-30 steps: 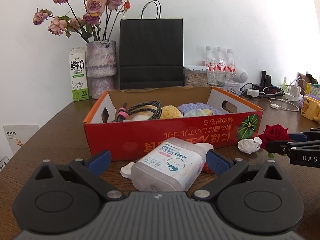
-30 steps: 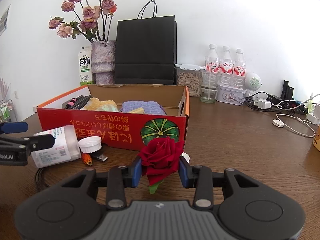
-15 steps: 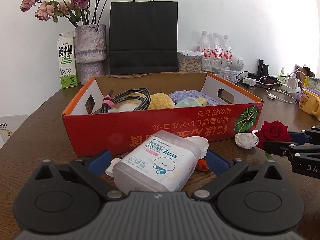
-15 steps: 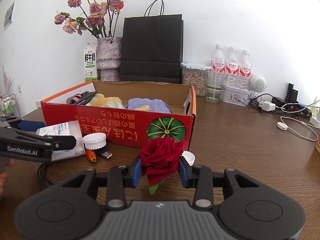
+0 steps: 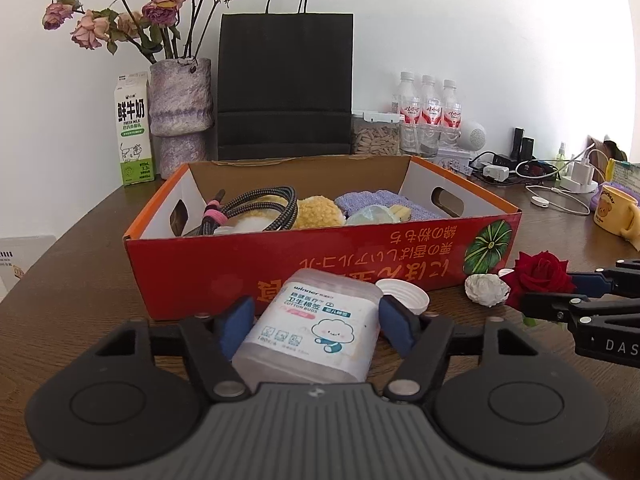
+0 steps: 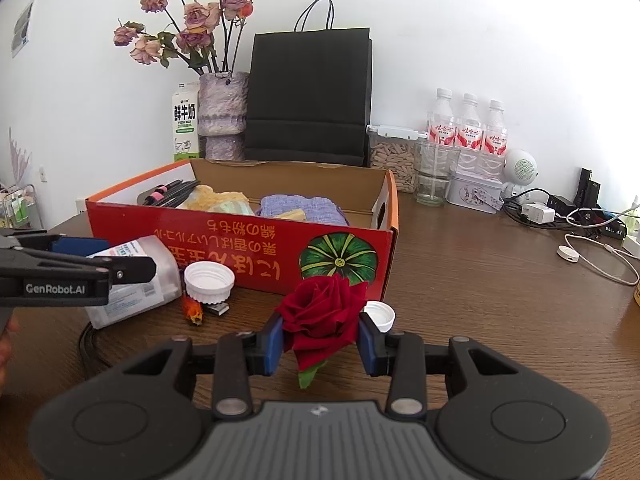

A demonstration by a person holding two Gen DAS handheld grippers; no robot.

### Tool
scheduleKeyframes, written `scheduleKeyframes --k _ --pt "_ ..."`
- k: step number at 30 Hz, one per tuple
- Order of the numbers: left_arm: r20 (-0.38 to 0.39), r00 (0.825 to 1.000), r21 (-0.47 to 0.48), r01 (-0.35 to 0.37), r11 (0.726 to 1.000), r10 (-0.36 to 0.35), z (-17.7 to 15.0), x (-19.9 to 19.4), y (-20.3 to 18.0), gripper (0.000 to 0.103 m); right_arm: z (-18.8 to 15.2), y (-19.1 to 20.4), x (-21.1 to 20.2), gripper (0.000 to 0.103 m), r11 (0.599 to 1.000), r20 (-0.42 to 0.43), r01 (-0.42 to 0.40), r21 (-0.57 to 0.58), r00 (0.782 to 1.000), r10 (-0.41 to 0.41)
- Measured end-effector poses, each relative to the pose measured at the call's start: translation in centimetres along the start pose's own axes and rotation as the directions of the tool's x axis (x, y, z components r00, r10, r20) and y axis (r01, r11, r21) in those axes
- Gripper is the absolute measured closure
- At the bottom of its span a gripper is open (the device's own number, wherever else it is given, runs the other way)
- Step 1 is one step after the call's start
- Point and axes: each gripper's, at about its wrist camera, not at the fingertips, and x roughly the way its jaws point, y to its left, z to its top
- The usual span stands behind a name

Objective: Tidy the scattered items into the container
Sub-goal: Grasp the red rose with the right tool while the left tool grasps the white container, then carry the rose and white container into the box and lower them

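Our box [image 5: 320,264] sits on the table [image 6: 480,280], partly filled; in the last second our left gripper [image 5: 316,318] has closed its fingers onto the cotton-bud tub [image 5: 310,324] before it, so that can go in; our right gripper [image 6: 320,338] still clasps the red rose [image 6: 322,310], also bound for the box; a white cap [image 6: 209,280] waits outside.

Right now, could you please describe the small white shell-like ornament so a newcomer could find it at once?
Start at the red cardboard box on the brown wooden table and go to its pumpkin-printed front corner. On the table just before that corner lies the small white ruffled ornament, beside the red rose. Unlike the smooth, round white plastic lid nearby, it is lumpy and ridged.
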Motion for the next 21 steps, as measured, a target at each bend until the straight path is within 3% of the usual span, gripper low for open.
scheduleKeyframes --k 2,4,5,6,12,14,16,17,18,20,21 --pt "0.014 1.0 0.009 -0.007 1.0 0.007 0.0 -0.2 -0.2 0.04 0.0 0.0 0.0 0.066 1.0 0.0 0.0 0.003 1.0 0.0" --pt "0.039 0.999 0.003 -0.015 1.0 0.015 -0.1 -0.6 -0.1 0.05 0.0 -0.1 0.0 0.066 1.0 0.0 -0.001 0.003 1.0 0.001" --pt "0.066 0.997 -0.005 -0.034 0.999 0.034 -0.2 -1.1 -0.1 0.079 0.0 -0.1 0.0 0.066 1.0 0.0 0.0 0.003 1.0 0.0" --pt "0.084 0.995 -0.012 -0.046 0.999 0.047 -0.2 -1.4 0.0 0.094 0.0 -0.1 0.0 0.066 1.0 0.0 0.0 0.003 1.0 0.0" --pt "0.074 0.997 -0.029 -0.033 0.999 0.035 -0.2 -1.5 0.1 0.095 0.0 -0.1 -0.1 0.066 1.0 0.003 0.002 0.005 1.0 -0.002" --pt "0.073 0.996 -0.04 -0.045 0.998 0.048 -0.2 -1.5 0.3 0.088 0.0 -0.2 -0.1 0.066 1.0 0.002 0.002 0.007 1.0 -0.002" --pt "0.066 0.997 -0.059 -0.043 0.997 0.047 -0.2 -1.4 0.6 0.06 0.0 -0.3 -0.1 0.066 1.0 0.001 0.003 0.01 1.0 -0.003" --pt "0.065 0.997 -0.073 -0.038 0.997 0.043 -0.3 -1.5 0.8 0.035 0.0 -0.3 -0.1 0.066 1.0 0.0 0.003 0.012 1.0 -0.003" --pt "0.078 0.996 -0.08 -0.035 0.996 0.041 -0.3 -1.7 0.9 0.027 0.0 -0.3 -0.1 0.066 1.0 0.0 0.003 0.013 1.0 -0.003" --pt "0.104 0.994 -0.081 -0.022 0.997 0.03 -0.5 -2.2 0.9 0.025 0.0 -0.3 -0.1 0.066 1.0 -0.002 0.003 0.012 1.0 -0.003" --pt "0.104 0.994 -0.073 -0.019 0.997 0.026 -0.5 -2.3 0.7 0.018 0.0 -0.3 0.0 0.066 1.0 -0.003 0.004 0.011 1.0 -0.004"
